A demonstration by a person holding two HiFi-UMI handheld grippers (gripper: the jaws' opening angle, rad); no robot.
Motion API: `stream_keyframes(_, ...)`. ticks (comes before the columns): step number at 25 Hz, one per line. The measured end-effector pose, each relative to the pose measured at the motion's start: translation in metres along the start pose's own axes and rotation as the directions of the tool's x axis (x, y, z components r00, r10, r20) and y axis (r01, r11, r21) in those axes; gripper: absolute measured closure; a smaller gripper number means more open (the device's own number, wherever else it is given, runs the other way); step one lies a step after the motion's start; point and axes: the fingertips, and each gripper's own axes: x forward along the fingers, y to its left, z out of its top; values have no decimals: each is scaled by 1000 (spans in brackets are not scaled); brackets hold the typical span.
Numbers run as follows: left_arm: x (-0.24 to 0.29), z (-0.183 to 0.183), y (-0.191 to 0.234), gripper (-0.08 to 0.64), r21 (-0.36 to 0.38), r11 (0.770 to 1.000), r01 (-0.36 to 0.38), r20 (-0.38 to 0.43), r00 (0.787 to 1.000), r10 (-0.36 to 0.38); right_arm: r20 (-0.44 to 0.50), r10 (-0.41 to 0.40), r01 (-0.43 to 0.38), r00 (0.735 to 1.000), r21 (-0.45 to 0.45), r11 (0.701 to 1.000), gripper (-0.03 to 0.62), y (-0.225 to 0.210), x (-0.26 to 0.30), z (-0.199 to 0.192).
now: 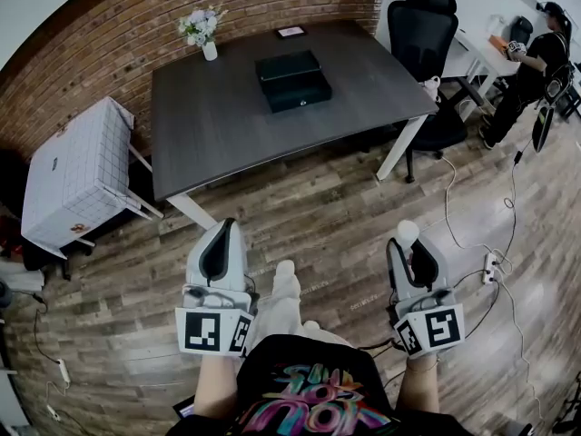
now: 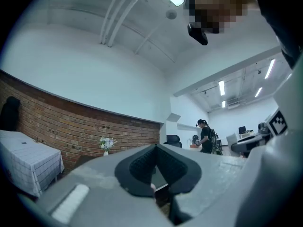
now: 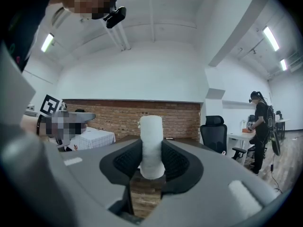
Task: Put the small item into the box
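A wood-plank floor point(image 1: 318, 207) fills most of the head view, with a brick wall point(image 1: 91, 53) curving across the upper left. A dark table point(image 1: 227, 125) stands in the upper centre. Left of it is a piece of furniture under a white checked cover point(image 1: 77, 175). A black office chair point(image 1: 422, 25) is at the table's upper right corner, and beyond it, at the far upper right, a person point(image 1: 536, 62) in dark clothes stands at a white desk. The black box point(image 1: 292, 80) lies on the table near its far edge, well apart from both grippers, which are low in the frame over the floor. The left gripper point(image 1: 222, 225) at lower left has its jaws drawn together with nothing between them. The right gripper point(image 3: 151, 148) at lower right is clamped on the small white item point(image 3: 151, 126), a stubby cylinder standing upright between the pads and rising above them. A white vase of flowers point(image 1: 204, 30) sits at the table's far left corner.
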Motion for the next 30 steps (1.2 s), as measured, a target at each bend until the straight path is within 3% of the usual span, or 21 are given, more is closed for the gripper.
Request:
stream_keyframes(17, 212, -9, 88, 558, 8, 997, 75, 6, 997, -75, 3, -7, 7, 1000, -8, 1000, 465, -47, 213, 18)
stream_keyframes(30, 291, -26, 139, 558, 5, 994, 113, -9, 994, -113, -30, -31, 31, 999, -9, 999, 463, -63, 300, 9)
